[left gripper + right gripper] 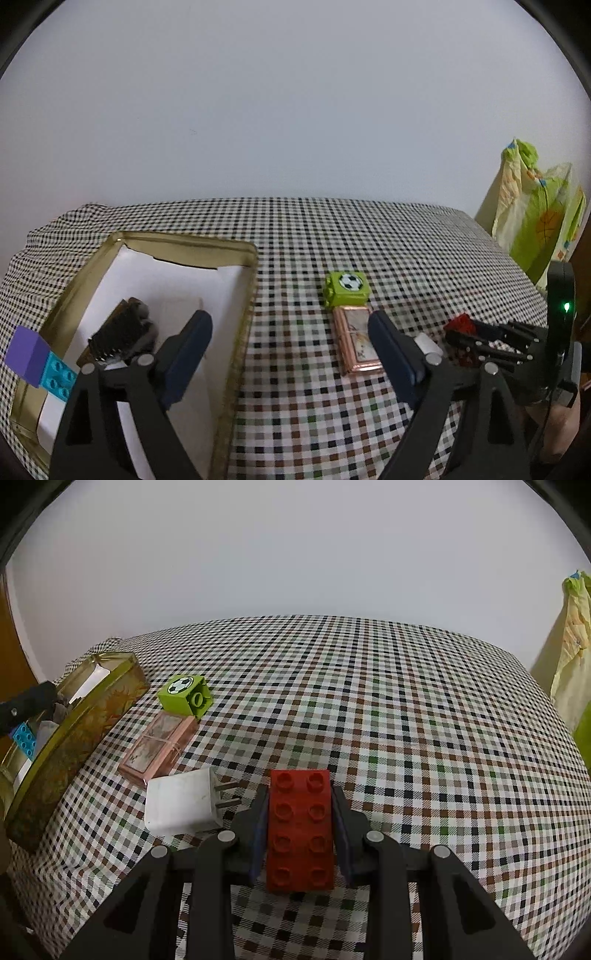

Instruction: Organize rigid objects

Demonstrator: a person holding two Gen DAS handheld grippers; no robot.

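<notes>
The right claw (300, 825) squeezed a red brick (300, 830) w/ both fingers tight on its sides, bumps facing up. Just left of it lay a white plug (181, 805) on the checked cloth (406, 720). Past the plug sat a pink box (157, 749), then a green ball block (185, 694) touching it. Far left stood the gold tin (74, 734).

The left claw (290, 347) was wide open & held nothing. Its left finger hung over the tin (240, 314), w/ a dark comb (122, 334) and a purple and blue block (38, 360) inside. The pink box (356, 339) lay just by its right finger.
</notes>
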